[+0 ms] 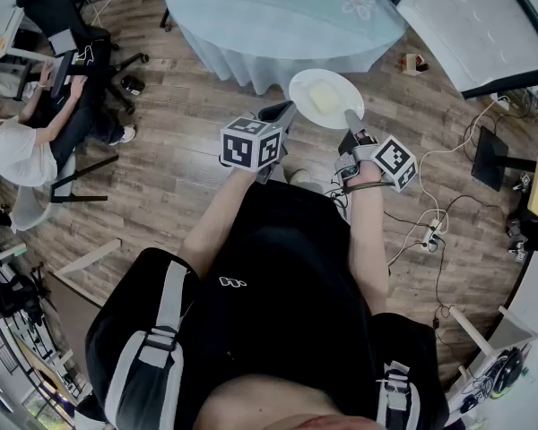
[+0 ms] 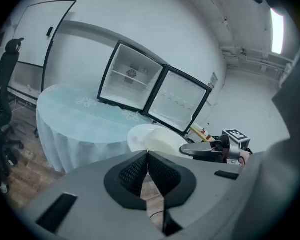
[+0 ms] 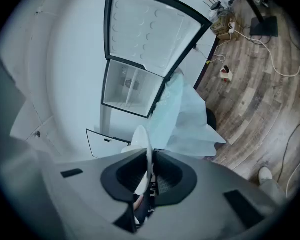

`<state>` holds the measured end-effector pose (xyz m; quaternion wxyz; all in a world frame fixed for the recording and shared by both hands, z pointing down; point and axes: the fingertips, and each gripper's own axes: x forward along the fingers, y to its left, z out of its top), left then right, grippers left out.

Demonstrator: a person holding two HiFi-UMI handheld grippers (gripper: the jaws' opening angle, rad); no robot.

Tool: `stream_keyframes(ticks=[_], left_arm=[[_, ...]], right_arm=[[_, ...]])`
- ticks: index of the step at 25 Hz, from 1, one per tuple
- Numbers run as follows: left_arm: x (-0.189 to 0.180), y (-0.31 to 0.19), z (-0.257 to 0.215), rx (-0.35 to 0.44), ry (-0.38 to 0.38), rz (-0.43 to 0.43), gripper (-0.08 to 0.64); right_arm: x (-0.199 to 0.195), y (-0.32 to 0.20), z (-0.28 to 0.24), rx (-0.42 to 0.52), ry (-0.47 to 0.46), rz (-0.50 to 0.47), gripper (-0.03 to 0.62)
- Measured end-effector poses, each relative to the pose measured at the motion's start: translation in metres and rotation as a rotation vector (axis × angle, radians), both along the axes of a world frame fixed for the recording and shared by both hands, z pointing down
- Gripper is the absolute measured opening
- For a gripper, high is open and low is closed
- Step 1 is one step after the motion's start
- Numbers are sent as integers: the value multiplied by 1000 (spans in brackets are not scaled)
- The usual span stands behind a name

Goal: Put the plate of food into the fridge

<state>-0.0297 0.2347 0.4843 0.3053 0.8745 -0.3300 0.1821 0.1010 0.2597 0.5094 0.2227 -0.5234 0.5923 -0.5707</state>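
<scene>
A white plate (image 1: 325, 97) with a pale block of food is held out over the wooden floor, just short of the round table (image 1: 278, 21). My right gripper (image 1: 351, 119) is shut on the plate's near rim. In the right gripper view the plate (image 3: 148, 151) runs edge-on between the pads. My left gripper (image 1: 282, 111) hangs beside the plate's left edge, shut and holding nothing (image 2: 147, 156). From it I see the plate (image 2: 151, 137) and the right gripper (image 2: 210, 151). The small fridge (image 2: 131, 79) stands on the table with its door (image 2: 179, 101) swung open.
A pale tablecloth covers the table (image 2: 80, 121). A person (image 1: 22, 146) sits at a desk at the left, next to an office chair (image 1: 63, 16). Cables and a power strip (image 1: 430, 236) lie on the floor at the right. A black-framed white panel (image 1: 462, 16) fills the top right.
</scene>
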Motion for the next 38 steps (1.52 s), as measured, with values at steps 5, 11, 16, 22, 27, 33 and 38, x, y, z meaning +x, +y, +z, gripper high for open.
stream_keyframes(ticks=[5,11,16,22,27,33,38], left_arm=[[13,-1,1,8,-44,12,-3],[32,-2,-3,7,-58,44,-3],[44,1,-3,14,-57,60,-3],[43,3,-3,19,-57,46,-3],[34,2,-4,19,-65,20,-3],[21,-13,-7,24,-78,-13,-3],[15,-37,-4,9,-70,-26,-3]], right_arm=[[6,4,1,-9,2,9,41],[12,3,-2,11,5,19,43],[17,5,-1,6,5,21,46],[17,2,0,21,7,0,44],[11,-6,-1,32,-7,-19,44],[7,-28,-3,54,-44,-24,44],[6,-52,0,52,-62,-18,44]])
